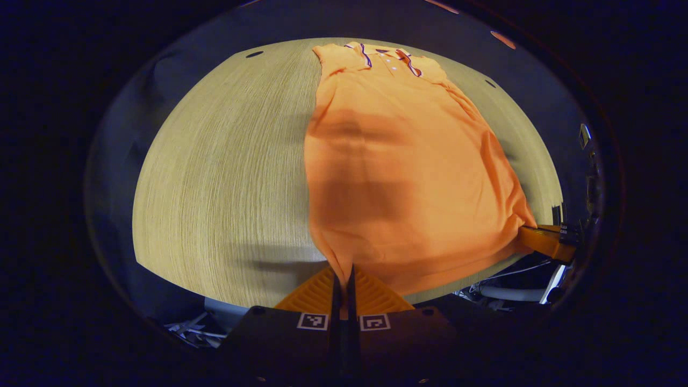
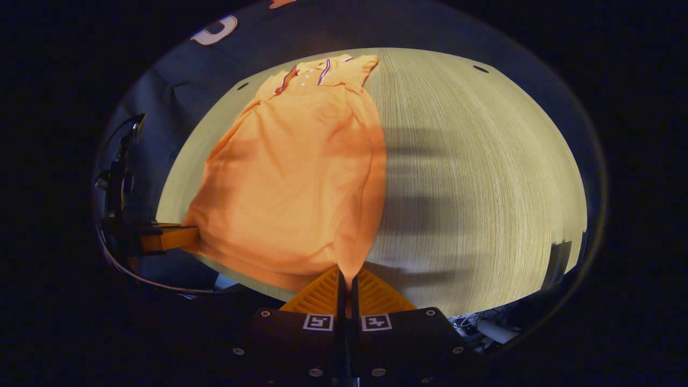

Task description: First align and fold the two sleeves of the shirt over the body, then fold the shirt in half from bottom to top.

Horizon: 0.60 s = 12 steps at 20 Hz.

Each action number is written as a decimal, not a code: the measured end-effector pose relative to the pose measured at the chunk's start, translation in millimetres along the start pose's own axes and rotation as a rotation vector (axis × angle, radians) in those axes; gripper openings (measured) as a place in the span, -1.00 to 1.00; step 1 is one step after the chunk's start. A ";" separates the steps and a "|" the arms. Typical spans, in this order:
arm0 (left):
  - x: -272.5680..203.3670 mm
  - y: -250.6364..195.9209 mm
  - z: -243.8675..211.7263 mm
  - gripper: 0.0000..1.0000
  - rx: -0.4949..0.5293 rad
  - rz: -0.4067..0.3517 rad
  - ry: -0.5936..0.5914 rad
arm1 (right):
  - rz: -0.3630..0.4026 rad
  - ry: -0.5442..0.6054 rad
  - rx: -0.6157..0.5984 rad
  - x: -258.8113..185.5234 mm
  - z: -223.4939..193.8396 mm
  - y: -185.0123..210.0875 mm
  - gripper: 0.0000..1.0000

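In the left gripper view, the pale wood-grain table (image 1: pixel 215 177) occupies the left portion of the scene. The orange short-sleeved polo shirt with a striped collar (image 1: pixel 398 183) lies lengthwise on the table, collar at the far end and hem at the near edge. Both sleeves are already folded in over the body, giving the shirt a narrow, long outline.

The left gripper (image 1: pixel 344 277) is at the near table edge. Its fingers are pressed together on the hem corner of the shirt, and the fabric rises in a pinched ridge between them. At the right of this view, the right gripper (image 1: pixel 529 232) clamps the opposite hem corner.

In the right gripper view, the left gripper (image 2: pixel 185 236) appears at the left, gripping its hem corner just off the table edge. The shirt (image 2: pixel 295 177) extends from there to the centre. The right gripper (image 2: pixel 346 282) has its fingers closed narrowly on the hem corner in front of it. The bare table (image 2: pixel 484 188) extends to the right.
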<state>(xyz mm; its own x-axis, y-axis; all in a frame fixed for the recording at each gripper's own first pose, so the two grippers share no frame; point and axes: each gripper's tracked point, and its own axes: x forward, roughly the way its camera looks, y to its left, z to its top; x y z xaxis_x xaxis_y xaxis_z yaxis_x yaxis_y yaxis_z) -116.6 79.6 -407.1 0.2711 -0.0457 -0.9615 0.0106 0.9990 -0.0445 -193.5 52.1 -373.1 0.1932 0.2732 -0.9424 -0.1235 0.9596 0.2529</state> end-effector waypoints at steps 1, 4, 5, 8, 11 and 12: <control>-0.8 -1.6 0.6 -0.87 -0.012 -0.013 -0.002 | 0.018 -0.003 0.000 0.5 3.1 2.1 -0.90; -2.9 -2.8 9.3 -0.86 -0.052 -0.045 -0.021 | 0.061 -0.003 0.018 -3.5 5.5 7.8 -0.90; -7.5 -4.8 13.8 -0.86 -0.062 -0.063 -0.038 | 0.075 -0.023 0.017 -7.4 11.3 9.7 -0.90; -16.9 -3.1 25.3 -0.86 -0.095 -0.079 -0.080 | 0.126 -0.056 0.020 -9.2 19.4 17.4 -0.91; -19.2 -4.6 31.8 -0.86 -0.088 -0.075 -0.095 | 0.179 -0.072 0.046 -9.0 25.5 24.8 -0.90; -21.4 -5.8 36.2 -0.87 -0.086 -0.075 -0.109 | 0.209 -0.086 0.058 -12.0 29.3 30.3 -0.90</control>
<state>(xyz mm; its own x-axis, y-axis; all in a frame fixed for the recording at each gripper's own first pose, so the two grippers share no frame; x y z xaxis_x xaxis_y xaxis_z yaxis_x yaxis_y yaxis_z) -87.6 74.9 -376.4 0.3756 -0.1149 -0.9196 -0.0467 0.9887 -0.1427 -171.0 79.9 -347.7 0.2520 0.4686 -0.8467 -0.1137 0.8832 0.4550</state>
